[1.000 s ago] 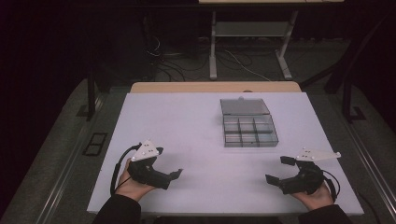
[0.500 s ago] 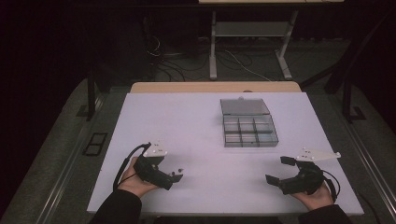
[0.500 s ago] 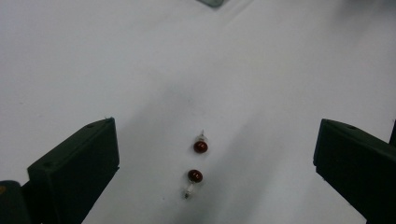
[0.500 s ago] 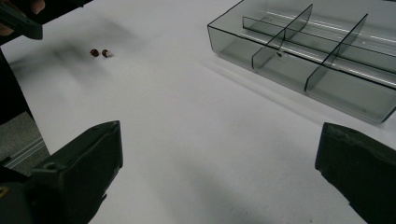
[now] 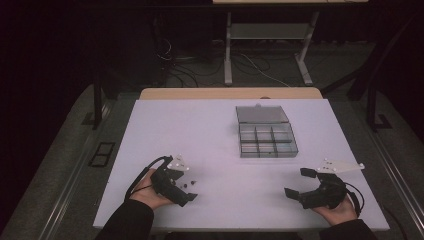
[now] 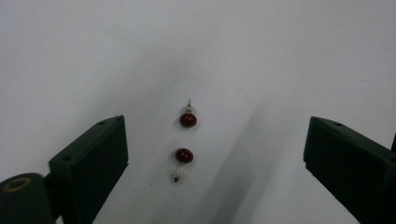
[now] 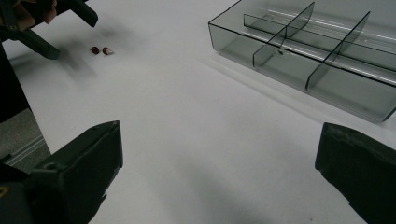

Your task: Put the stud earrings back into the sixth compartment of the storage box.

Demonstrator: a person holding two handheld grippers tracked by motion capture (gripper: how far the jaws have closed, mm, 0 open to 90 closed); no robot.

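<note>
The left tongs (image 5: pixel 186 192) have been brought down and in toward two red studs (image 5: pixel 188 184) since a second ago, when they were held higher above the tabletop (image 5: pixel 210 130); their jaws have just been closing a little, yet they are wide apart and nothing is pressed between them. In the left gripper view the two studs (image 6: pixel 186 137) are seen lying on the tabletop between the jaws and slightly ahead of them, one beyond the other, touched by neither jaw. From this it is judged that a pick of one stud is being lined up and has not yet been made. The right tongs (image 5: pixel 300 182) are kept where they were, resting low with jaws wide and empty; from them the studs (image 7: pixel 101 50) are seen well apart, and the box (image 7: pixel 322 51) lies ahead of them. The box (image 5: pixel 264 131) is open, and its compartments appear empty, though the dark plastic makes this hard to confirm. In the high view the studs are too small to make out, and the posts and backs can be judged only roughly.
</note>
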